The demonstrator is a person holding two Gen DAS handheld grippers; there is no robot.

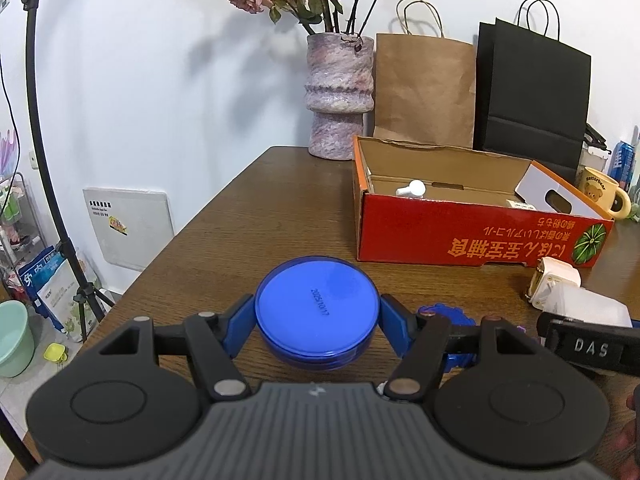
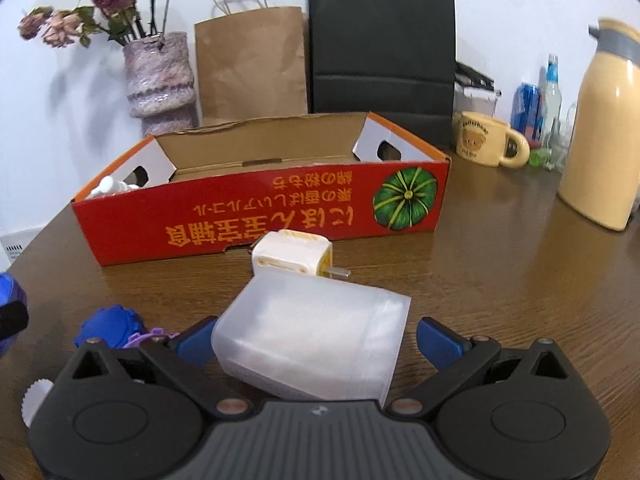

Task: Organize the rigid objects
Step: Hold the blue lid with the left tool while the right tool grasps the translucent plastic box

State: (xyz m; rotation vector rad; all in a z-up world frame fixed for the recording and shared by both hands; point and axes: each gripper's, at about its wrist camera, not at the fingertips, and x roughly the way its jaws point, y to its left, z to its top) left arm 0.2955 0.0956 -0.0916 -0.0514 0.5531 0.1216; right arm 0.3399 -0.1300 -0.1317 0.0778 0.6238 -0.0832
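Grasping the blue tin (image 1: 316, 304) on the tabletop (image 1: 248, 224), the left claw (image 1: 317, 316) is clenched; the right claw (image 2: 316, 336) stands released around a cup (image 2: 312, 336), box (image 2: 260, 216) at 12 o'clock.

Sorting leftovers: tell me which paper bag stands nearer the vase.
The brown paper bag, right beside the vase; the black paper bag stands beyond it.

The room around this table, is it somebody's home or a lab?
Most likely a home: a vase of dried roses, a bear mug and shopping bags share the wooden table.
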